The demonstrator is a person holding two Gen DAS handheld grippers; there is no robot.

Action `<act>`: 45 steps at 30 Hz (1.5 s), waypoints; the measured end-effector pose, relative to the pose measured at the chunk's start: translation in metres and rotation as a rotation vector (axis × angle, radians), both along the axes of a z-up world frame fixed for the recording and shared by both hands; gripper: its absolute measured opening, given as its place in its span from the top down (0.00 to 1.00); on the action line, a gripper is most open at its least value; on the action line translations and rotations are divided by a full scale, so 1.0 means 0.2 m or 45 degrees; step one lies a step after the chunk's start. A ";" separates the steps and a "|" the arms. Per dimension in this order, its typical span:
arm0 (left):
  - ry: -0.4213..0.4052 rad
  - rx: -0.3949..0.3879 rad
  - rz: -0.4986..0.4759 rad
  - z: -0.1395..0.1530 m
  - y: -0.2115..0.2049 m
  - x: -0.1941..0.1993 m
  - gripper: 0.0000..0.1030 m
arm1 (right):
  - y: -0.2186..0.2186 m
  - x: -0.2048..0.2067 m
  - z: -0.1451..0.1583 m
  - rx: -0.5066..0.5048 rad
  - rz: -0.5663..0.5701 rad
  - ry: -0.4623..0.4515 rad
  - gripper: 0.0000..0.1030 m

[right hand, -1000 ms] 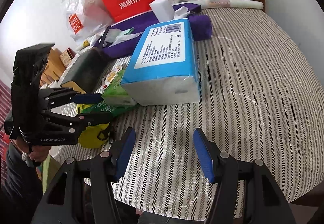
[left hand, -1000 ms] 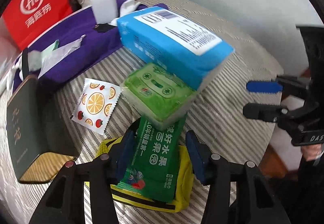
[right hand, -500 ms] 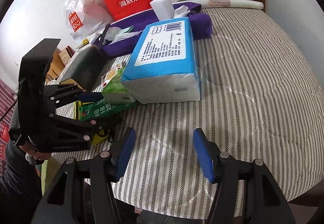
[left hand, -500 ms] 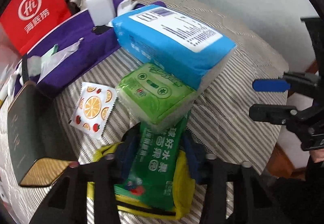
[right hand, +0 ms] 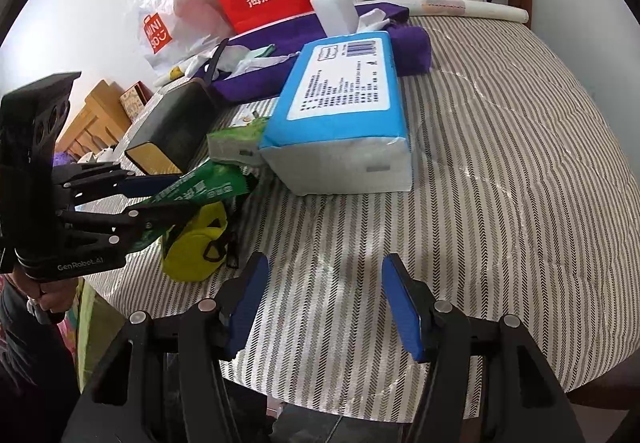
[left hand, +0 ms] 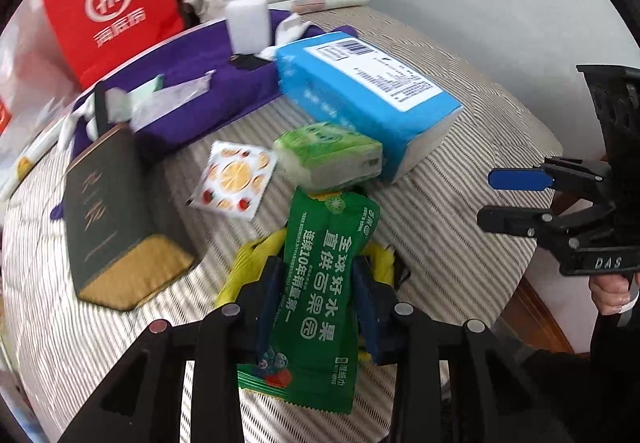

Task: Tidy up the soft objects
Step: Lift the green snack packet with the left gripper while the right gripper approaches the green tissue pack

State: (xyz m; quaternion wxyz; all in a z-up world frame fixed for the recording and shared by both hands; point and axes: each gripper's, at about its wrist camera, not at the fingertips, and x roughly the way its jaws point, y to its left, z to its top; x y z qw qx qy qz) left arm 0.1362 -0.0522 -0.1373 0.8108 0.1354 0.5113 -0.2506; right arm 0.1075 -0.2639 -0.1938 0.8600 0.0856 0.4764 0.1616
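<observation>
The left gripper (left hand: 318,279) points steeply down at the bed, its jaws closing with a green wet-wipe packet (left hand: 320,291) pinched between the blue pads. A hand (right hand: 42,289) grips its handle from below. The right gripper (right hand: 322,303) hangs over the bed's near edge, jaws apart with nothing between them, tilted downward.
</observation>
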 end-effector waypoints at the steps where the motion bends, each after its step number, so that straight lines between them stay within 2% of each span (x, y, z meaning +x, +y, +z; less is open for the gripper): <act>1: -0.001 -0.003 0.014 0.00 0.02 -0.01 0.67 | 0.01 0.00 0.00 0.003 0.007 -0.003 0.43; 6: -0.006 -0.042 0.118 0.01 0.19 -0.05 0.67 | 0.08 -0.01 0.00 0.006 0.054 0.001 0.43; 12: -0.023 -0.018 0.313 -0.01 0.41 -0.09 0.67 | 0.18 0.00 0.01 -0.013 0.113 -0.011 0.43; 16: -0.002 -0.056 0.465 -0.03 0.57 -0.06 0.67 | 0.27 0.03 0.03 -0.046 0.127 -0.057 0.43; 19: 0.002 -0.057 0.567 -0.06 0.65 -0.04 0.67 | 0.32 0.05 0.04 -0.066 0.084 -0.107 0.43; 24: -0.001 -0.054 0.585 -0.11 0.67 -0.04 0.67 | 0.39 0.09 0.04 0.012 0.030 -0.140 0.43; 29: 0.043 -0.106 0.585 -0.16 0.71 -0.05 0.67 | 0.45 0.14 0.01 -0.019 -0.004 -0.138 0.43; 39: -0.016 -0.146 0.560 -0.16 0.70 -0.09 0.61 | 0.54 0.19 -0.04 -0.123 -0.167 -0.170 0.43; 45: -0.034 -0.167 0.544 -0.17 0.70 -0.11 0.57 | 0.56 0.23 -0.07 -0.126 -0.254 -0.144 0.43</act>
